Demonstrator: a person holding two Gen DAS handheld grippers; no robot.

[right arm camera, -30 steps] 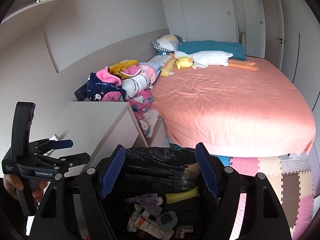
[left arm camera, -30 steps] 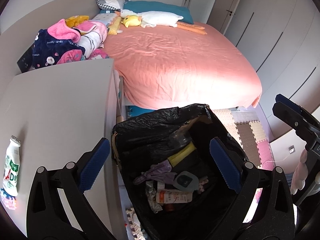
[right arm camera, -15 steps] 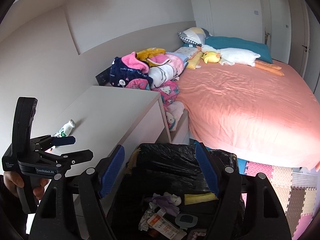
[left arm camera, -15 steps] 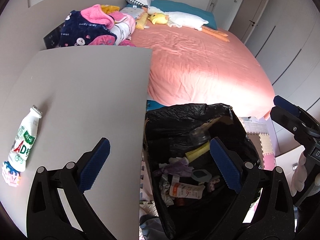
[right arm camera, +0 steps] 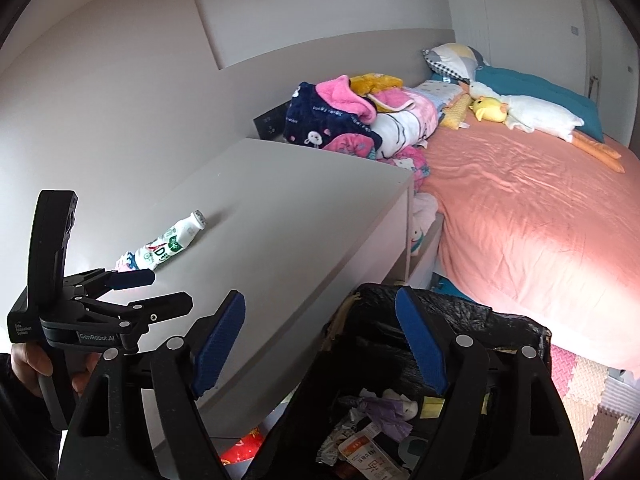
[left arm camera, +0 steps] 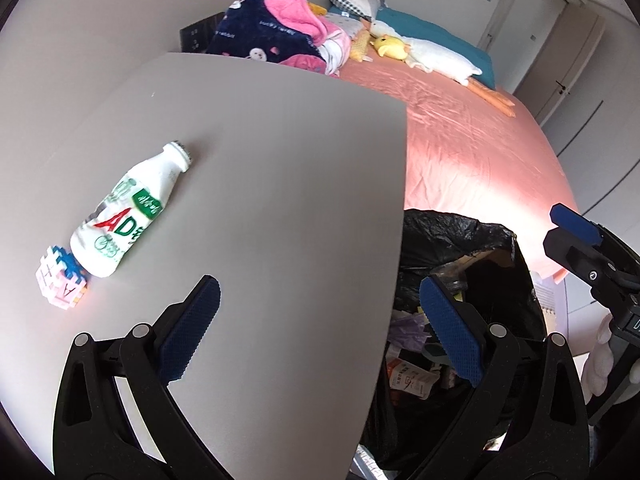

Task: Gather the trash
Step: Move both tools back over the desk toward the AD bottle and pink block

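Home bedroom — bed (right arm camera: 520, 220), pillows (right arm camera: 454, 58)

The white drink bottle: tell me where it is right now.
The white drink bottle lies on its side at the left of the grey cabinet top, its base against a small pink-and-blue foam piece.

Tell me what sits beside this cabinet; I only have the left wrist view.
Observer: A white plush toy sits in the gap between the cabinet and the bed.
Operator: Check the floor by the bin bag.
Observer: Beside the bin bag, below the cabinet's front, lies something red; I cannot tell what.
Operator: Report my left gripper.
Observer: A hand holds the left gripper by its handle.
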